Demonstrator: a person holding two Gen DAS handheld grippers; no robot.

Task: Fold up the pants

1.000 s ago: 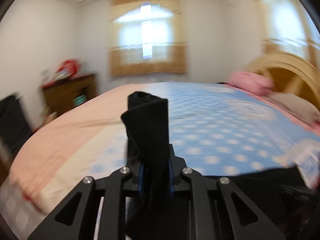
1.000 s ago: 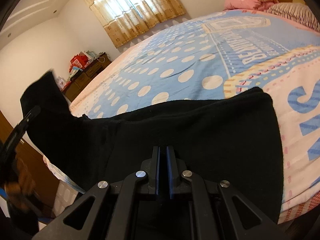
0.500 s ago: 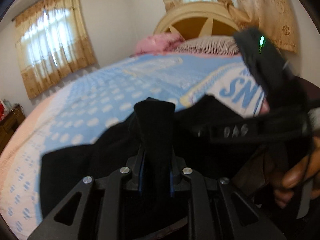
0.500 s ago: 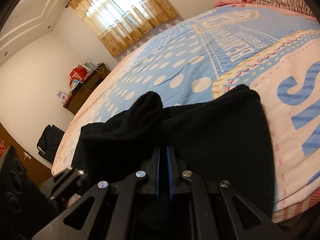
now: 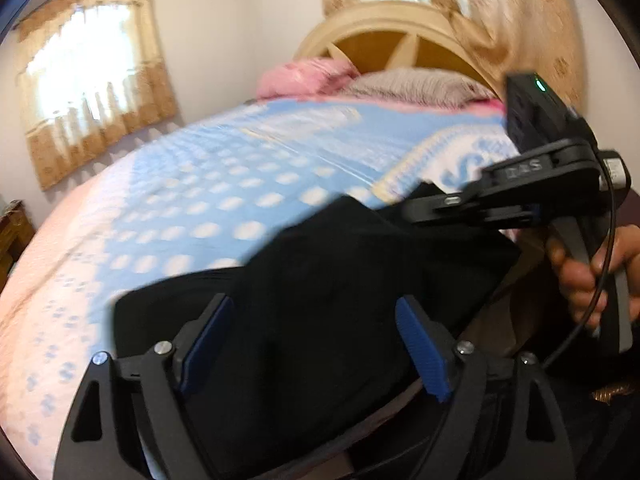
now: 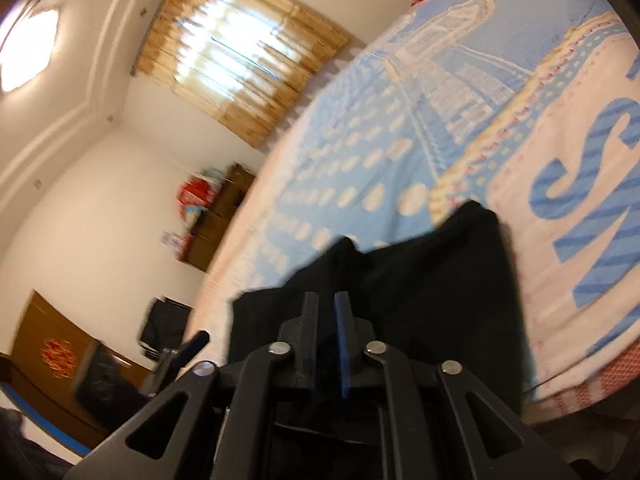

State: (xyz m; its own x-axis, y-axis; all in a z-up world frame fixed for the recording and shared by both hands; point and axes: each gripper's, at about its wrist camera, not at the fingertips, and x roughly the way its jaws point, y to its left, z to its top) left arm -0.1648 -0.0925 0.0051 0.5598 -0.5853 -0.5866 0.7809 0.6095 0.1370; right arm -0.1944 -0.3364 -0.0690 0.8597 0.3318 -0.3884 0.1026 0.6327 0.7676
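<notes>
The black pants (image 5: 340,280) lie folded in a thick stack on the near edge of the bed. My left gripper (image 5: 314,342) hovers just over them. Its jaws are opening wide, and its blue pads (image 5: 206,340) stand clear of the cloth on both sides. In the right wrist view the pants (image 6: 432,280) spread out beyond my right gripper (image 6: 325,308). Its jaws are opening, with a narrow gap and no cloth pinched. The left wrist view shows the right gripper (image 5: 424,208) from the side, above the pants' far right corner, with a hand (image 5: 580,276) on its handle.
The bed cover (image 5: 224,200) is blue with white dots and pink borders. A pink pillow (image 5: 304,76) and a striped pillow lie by the headboard (image 5: 400,36). A wooden dresser (image 6: 224,216) stands along the far wall. A black chair (image 6: 164,320) is beside the bed.
The left gripper let go of the bunched pants leg and opened wide. The right gripper's jaws parted from shut. Both views rolled, and the pants now lie folded over on the bed.
</notes>
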